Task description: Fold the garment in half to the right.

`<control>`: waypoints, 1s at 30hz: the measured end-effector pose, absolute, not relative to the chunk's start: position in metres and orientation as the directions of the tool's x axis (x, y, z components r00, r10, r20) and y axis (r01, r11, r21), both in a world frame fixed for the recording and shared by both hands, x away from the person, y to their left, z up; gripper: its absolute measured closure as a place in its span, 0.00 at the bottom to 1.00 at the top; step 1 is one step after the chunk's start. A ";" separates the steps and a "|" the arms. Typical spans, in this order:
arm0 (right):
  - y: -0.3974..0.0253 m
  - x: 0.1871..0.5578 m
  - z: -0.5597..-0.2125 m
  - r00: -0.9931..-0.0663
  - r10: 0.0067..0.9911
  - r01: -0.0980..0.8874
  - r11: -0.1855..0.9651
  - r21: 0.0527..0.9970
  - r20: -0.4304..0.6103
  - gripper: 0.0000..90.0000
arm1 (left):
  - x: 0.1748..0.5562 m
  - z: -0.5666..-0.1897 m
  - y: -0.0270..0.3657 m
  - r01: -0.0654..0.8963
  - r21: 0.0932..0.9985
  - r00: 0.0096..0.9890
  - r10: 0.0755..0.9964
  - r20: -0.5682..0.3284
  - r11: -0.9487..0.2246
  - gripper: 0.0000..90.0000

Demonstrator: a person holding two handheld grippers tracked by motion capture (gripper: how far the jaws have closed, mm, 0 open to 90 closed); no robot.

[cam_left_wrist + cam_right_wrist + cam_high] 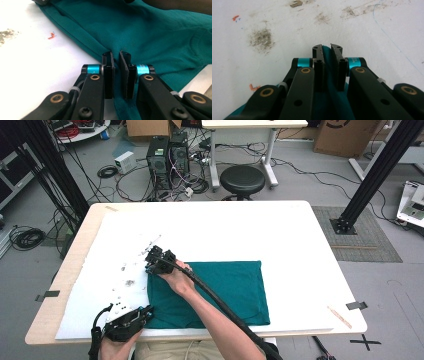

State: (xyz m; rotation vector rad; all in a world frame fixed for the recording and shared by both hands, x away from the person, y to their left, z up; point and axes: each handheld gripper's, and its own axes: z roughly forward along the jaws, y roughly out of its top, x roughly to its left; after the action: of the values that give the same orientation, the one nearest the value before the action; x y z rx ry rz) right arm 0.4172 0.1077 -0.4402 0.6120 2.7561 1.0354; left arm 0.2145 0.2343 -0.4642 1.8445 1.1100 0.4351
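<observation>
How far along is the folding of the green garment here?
Done: the green garment already lies as a flat rectangle on the white table cover. In hand: the left gripper pinches its near-left edge and the right gripper its far-left corner. Left: carrying that side over, it seems.

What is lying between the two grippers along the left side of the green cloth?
In the high view, between the left gripper and the right gripper runs the left edge of the green cloth; nothing else.

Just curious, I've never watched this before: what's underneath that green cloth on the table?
The green cloth lies flat on a stained white sheet covering the table. Both grippers, left and right, pinch its left edge. Anything beneath the cloth's middle is covered.
</observation>
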 end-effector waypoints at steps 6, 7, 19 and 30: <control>0.104 0.419 -0.434 -0.906 0.420 0.345 0.659 0.668 0.054 0.93 | 0.216 -0.459 0.242 0.524 0.843 0.537 0.816 -0.214 -0.123 0.92; 0.104 0.418 -0.433 -0.906 0.419 0.344 0.657 0.671 0.054 0.93 | 0.215 -0.456 0.244 0.520 0.846 0.539 0.813 -0.222 -0.113 0.92; 0.109 0.421 -0.405 -0.915 0.392 0.327 0.581 0.745 0.096 0.93 | 0.202 -0.427 0.268 0.440 0.893 0.520 0.838 -0.166 -0.096 0.94; 0.118 0.421 -0.390 -0.925 0.368 0.306 0.578 0.756 0.093 0.93 | 0.198 -0.420 0.279 0.437 0.895 0.509 0.844 -0.168 -0.085 0.96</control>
State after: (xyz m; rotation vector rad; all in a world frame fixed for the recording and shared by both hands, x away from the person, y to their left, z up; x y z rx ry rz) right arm 0.4206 0.1178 -0.3899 0.5828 2.7243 1.2835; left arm 0.1978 0.2793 -0.4202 1.7103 1.0928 0.4889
